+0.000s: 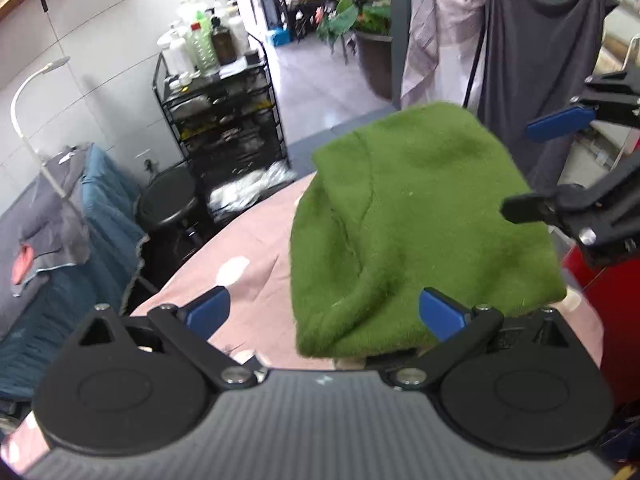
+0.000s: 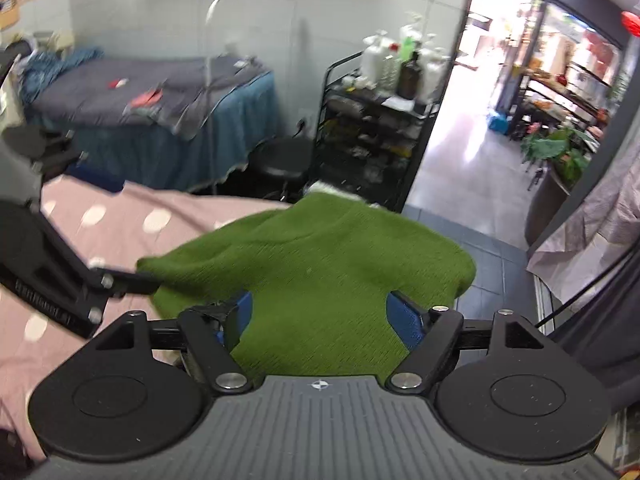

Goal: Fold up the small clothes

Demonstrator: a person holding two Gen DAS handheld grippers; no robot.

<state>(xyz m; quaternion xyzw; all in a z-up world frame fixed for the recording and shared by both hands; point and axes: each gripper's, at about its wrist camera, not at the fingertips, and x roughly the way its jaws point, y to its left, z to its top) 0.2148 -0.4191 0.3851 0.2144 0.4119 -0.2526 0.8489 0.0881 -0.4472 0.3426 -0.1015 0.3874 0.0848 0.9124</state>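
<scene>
On the pink dotted sheet [image 2: 120, 216], a seemingly folded green knit [image 1: 420, 220] lies beneath both tongs [image 1: 324, 312] [image 2: 318, 312], spread wide, empty.

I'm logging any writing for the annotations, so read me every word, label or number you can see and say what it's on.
Nothing can be read with confidence.
Raised lettering on the left gripper's black arm: too blurred to read.
Labels on the bottles atop the black rack: too small.
Paper on the wall, top left of the right wrist view: blurred.
The green garment shows no text.

Green garment [image 1: 420, 220], pink white-dotted sheet [image 2: 120, 216]
</scene>
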